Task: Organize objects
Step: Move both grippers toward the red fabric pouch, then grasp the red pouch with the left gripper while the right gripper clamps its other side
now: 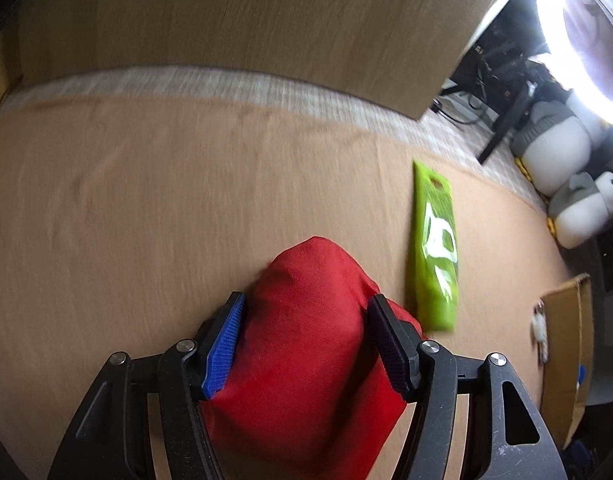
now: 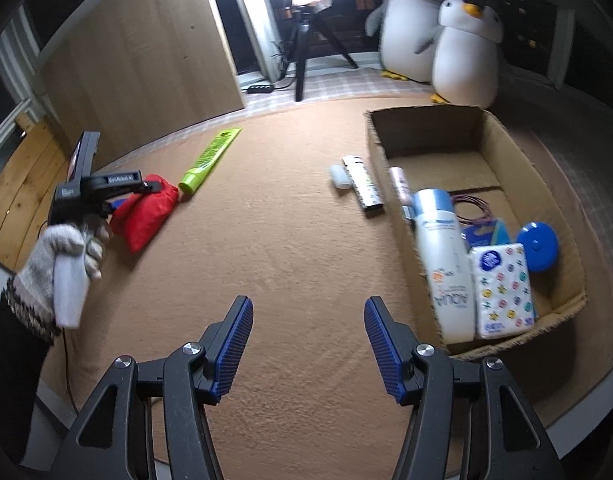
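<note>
One red cloth pouch (image 1: 306, 344), on the tan mat (image 1: 146, 208), clamped between the left gripper (image 1: 306, 344) pads. One green packet (image 1: 434, 248) just beside it. Right gripper (image 2: 308, 346): jaws spread, nothing held. One cardboard box (image 2: 482, 128), well apart, containing a white bottle (image 2: 446, 264) and tissue pack (image 2: 504, 290).

A soft red pouch (image 1: 306, 344) lay on the tan surface, pinched between blue-padded jaws. Just beside it lay a flat green tube (image 2: 210, 158). The open cardboard box (image 2: 502, 136) held a white bottle (image 2: 446, 268), a patterned tissue pack (image 2: 502, 292) and a blue round case (image 2: 538, 246).
</note>
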The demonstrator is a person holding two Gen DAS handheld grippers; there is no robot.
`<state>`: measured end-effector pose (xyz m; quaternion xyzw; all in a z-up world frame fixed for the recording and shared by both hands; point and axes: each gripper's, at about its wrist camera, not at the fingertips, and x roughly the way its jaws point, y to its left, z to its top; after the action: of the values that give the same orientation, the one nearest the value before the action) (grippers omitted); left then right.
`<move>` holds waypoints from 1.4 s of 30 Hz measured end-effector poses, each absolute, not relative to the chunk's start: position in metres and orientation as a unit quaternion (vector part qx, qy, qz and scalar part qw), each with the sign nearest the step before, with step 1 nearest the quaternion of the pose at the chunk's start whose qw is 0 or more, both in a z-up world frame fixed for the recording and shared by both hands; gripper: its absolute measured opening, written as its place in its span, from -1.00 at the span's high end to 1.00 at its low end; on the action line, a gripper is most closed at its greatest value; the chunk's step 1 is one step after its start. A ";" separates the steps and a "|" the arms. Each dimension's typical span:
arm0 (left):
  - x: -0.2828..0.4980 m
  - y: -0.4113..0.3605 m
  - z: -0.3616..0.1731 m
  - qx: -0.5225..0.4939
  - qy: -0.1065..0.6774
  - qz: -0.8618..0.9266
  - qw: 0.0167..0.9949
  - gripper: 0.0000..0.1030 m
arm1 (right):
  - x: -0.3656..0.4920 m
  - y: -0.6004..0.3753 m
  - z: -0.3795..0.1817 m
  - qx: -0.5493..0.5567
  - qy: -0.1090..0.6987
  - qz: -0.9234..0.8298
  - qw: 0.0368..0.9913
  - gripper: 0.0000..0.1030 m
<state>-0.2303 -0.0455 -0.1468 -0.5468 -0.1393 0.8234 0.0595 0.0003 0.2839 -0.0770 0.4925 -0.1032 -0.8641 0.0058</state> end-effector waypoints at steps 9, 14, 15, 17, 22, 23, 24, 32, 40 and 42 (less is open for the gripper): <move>-0.145 -0.015 -0.148 -0.539 -0.133 0.829 0.069 -0.27 | -0.009 0.267 -0.084 0.494 -0.099 -0.862 0.044 -0.05; -0.114 0.004 -0.149 -0.546 -0.130 0.823 0.083 -0.27 | -0.013 0.257 -0.091 0.502 -0.097 -0.857 0.062 -0.05; -0.109 0.008 -0.149 -0.549 -0.127 0.821 0.090 -0.27 | -0.014 0.254 -0.092 0.503 -0.097 -0.856 0.066 -0.05; -0.102 0.012 -0.148 -0.563 -0.123 0.811 0.103 -0.27 | -0.015 0.249 -0.095 0.506 -0.097 -0.854 0.073 -0.05; -0.084 -0.009 -0.129 -0.559 -0.154 0.807 0.110 -0.38 | -0.016 0.242 -0.101 0.514 -0.106 -0.847 0.087 -0.05; -0.083 -0.013 -0.124 -0.552 -0.155 0.812 0.109 -0.39 | -0.015 0.240 -0.103 0.516 -0.109 -0.845 0.089 -0.05; -0.080 -0.019 -0.120 -0.547 -0.157 0.815 0.108 -0.39 | -0.015 0.239 -0.104 0.518 -0.111 -0.843 0.092 -0.05; -0.072 -0.029 -0.129 -0.565 -0.155 0.797 0.148 -0.38 | -0.018 0.225 -0.115 0.537 -0.118 -0.829 0.106 -0.05; -0.050 0.001 -0.137 -0.577 -0.147 0.777 0.205 -0.39 | -0.031 0.216 -0.124 0.553 -0.137 -0.814 0.117 -0.08; -0.044 0.001 -0.136 -0.578 -0.145 0.776 0.209 -0.40 | -0.036 0.212 -0.126 0.557 -0.143 -0.809 0.121 -0.11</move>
<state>-0.0445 0.0011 -0.1362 -0.5775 -0.1451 0.7757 0.2090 -0.0362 0.2122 -0.1256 0.5570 -0.1427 -0.8092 0.1210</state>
